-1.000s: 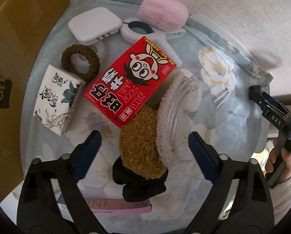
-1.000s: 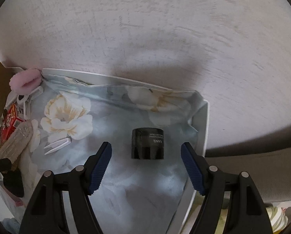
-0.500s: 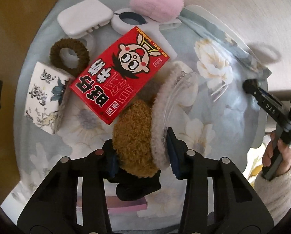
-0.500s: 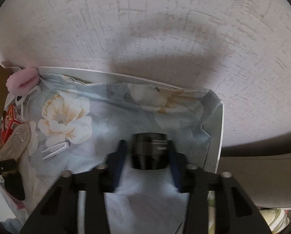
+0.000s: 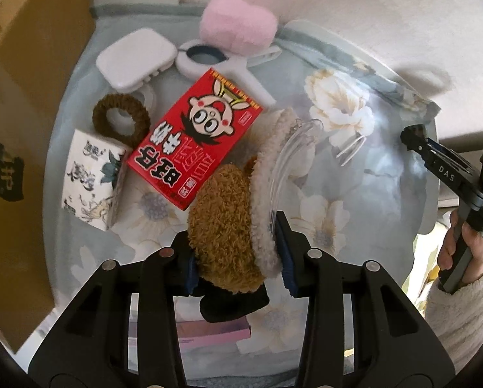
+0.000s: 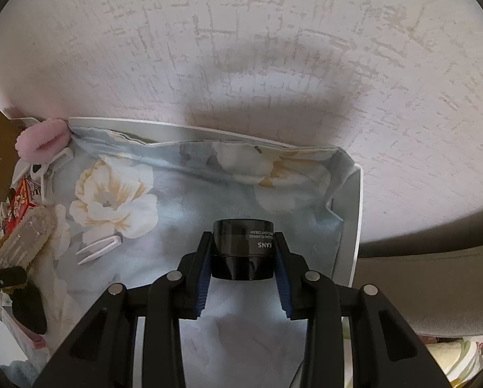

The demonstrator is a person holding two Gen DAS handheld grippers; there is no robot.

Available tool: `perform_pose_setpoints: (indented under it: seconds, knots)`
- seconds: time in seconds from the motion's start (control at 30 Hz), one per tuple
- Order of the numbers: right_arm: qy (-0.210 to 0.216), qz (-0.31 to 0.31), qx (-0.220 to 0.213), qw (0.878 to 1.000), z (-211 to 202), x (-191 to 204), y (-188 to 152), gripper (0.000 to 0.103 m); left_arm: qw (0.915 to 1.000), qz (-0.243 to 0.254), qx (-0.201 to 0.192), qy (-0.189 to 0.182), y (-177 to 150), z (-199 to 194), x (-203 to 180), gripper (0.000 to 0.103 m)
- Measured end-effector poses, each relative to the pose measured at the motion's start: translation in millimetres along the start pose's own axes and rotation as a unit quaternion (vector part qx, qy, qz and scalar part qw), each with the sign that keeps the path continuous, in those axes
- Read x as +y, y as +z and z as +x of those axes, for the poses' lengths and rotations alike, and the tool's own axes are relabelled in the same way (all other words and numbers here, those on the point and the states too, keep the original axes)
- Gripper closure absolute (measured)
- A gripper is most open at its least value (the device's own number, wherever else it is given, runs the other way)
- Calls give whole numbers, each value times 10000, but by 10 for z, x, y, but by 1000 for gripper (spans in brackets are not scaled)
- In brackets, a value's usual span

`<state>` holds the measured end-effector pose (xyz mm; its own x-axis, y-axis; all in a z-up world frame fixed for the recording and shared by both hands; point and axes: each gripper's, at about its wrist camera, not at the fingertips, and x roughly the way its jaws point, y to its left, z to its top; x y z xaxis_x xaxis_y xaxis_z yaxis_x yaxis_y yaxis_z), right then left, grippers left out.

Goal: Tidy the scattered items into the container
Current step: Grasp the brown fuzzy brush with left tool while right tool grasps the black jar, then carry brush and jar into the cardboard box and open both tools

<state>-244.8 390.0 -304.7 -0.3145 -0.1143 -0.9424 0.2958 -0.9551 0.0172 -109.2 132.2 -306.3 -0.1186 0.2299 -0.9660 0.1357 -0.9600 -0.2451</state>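
Left gripper [image 5: 236, 252], spread earlier, now pinches plush clip [image 5: 231, 223]; right gripper [image 6: 243, 265] clamps black jar [image 6: 243, 249].

Floral cloth [image 6: 183, 223]: soft, matt, creased; jar [image 6: 243, 249]: glossy black; wall [image 6: 241, 48]: rough, matt plaster; fuzzy clip [image 5: 228, 223]: brown plush, fleecy trim; red box [image 5: 194, 135]: smooth printed card; cardboard box [image 5: 31, 97]: matt brown.

Left gripper [image 5: 235, 252] and right gripper [image 6: 243, 274]: matte black angular frames, round silver screws on the linkages just behind the fingers [image 5: 285, 252], ribbed blue pads on the inner finger faces. Seen from the left wrist, white "DAS" lettering along the right gripper's black side bar; the hand [image 5: 464, 255] on its grey handle wears a fuzzy cream sleeve [image 5: 458, 317].
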Motion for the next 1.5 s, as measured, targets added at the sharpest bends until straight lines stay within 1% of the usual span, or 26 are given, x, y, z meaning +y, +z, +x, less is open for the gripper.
perform_pose_setpoints:
  seconds: [0.1,0.13,0.17,0.2,0.23,0.33,0.37,0.4,0.5,0.6,0.63,0.67,0.73,0.77,0.8,1.03,1.17,1.27,1.37,1.43,1.5]
  knots:
    - [-19,-1,-43,10000,-66,22,-18,71,9998,151,-158,-19,-35,-93,-69,67]
    - [-21,3,-55,10000,-91,30,-22,71,9996,205,-214,-33,27,-136,-123,67]
    - [-25,6,-71,10000,-116,39,-26,71,9992,286,-287,-33,23,-183,-149,67]
    - [-32,8,-96,9999,-148,49,-30,71,9989,328,-329,-25,2,-191,-311,67]
    - [-39,12,-121,9999,-183,60,-33,71,9986,380,-378,-29,91,-170,-378,67]
    - [-68,37,-211,9997,-308,92,-38,71,9970,577,-516,-61,16,-561,-140,67]
    - [-79,50,-240,9997,-359,105,-38,71,9964,646,-552,-50,3,-638,-143,67]
    - [-83,64,-260,9996,-397,115,-39,71,9956,706,-614,-32,64,-745,-152,67]
    - [-86,133,-355,9992,-557,160,-47,71,9929,871,-811,-6,80,-899,-226,67]
    - [-90,150,-477,9987,-761,290,-145,71,9900,1016,-979,5,68,-1141,-150,67]
    - [-94,147,-512,9985,-857,349,-231,71,9892,1045,-1031,6,63,-1200,-127,67]
    - [-100,130,-551,9983,-865,411,-150,71,9884,1067,-1078,-5,63,-1262,-107,67]
    - [-117,95,-648,9978,-992,481,-114,71,9873,1082,-1165,-35,75,-1338,-83,67]
    - [-114,89,-702,9974,-1100,491,-153,71,9869,1087,-1194,-43,73,-1390,-44,67]
    - [-104,75,-773,9969,-1162,594,-128,71,9863,1089,-1242,-42,74,-1431,-12,67]
    - [29,-146,-1176,9929,-1502,1130,85,71,9824,1001,-1573,54,51,-1766,354,67]
    - [131,-418,-1304,9905,-1618,1543,205,71,9774,944,-1883,173,-18,-2043,648,67]
    - [414,-609,-1326,9884,-1681,1869,307,71,9739,758,-2125,249,-78,-2267,944,67]
    - [668,-835,-1401,9843,-1741,2237,441,71,9704,505,-2321,435,-128,-2459,1290,67]
    - [792,-1031,-1434,9811,-1756,2510,535,71,9685,351,-2394,586,-160,-2539,1510,67]
    - [945,-1229,-1438,9774,-1742,2791,623,71,9675,279,-2388,787,-199,-2584,1705,67]
